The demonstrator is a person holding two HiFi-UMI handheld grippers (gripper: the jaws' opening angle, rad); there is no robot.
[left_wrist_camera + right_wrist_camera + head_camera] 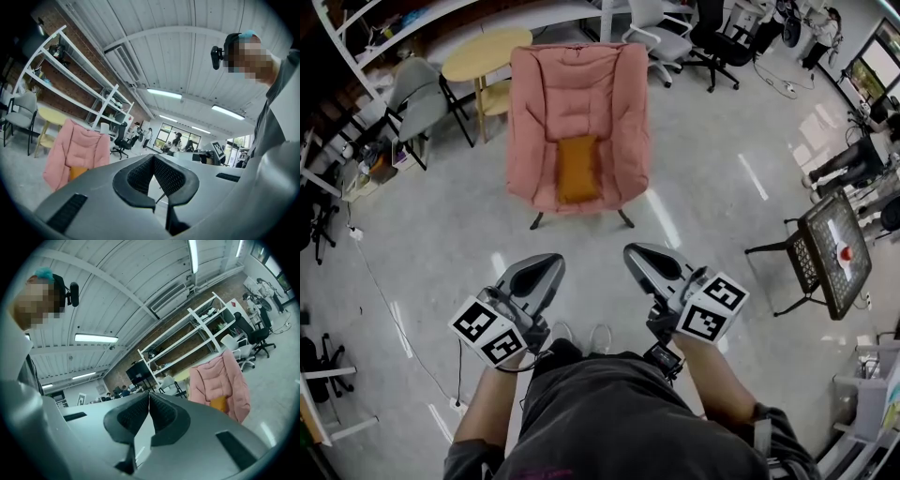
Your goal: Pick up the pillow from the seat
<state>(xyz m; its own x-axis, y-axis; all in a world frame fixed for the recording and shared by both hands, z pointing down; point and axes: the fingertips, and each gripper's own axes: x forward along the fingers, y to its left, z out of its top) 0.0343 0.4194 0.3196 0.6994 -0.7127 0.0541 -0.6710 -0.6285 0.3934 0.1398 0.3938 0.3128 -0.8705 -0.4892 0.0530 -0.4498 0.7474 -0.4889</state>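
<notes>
Pillow (578,169), orange, lying mid-seat on the pink armchair (534,94), long axis from the armchair's front edge toward its backrest, dead ahead and well apart from left gripper (546,267) and right gripper (639,255), both clenched empty, left seemingly marginally nearer.

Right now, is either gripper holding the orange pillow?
No, the pillow lies on the seat of the pink chair, apart from the left gripper and the right gripper, both shut on nothing.
</notes>
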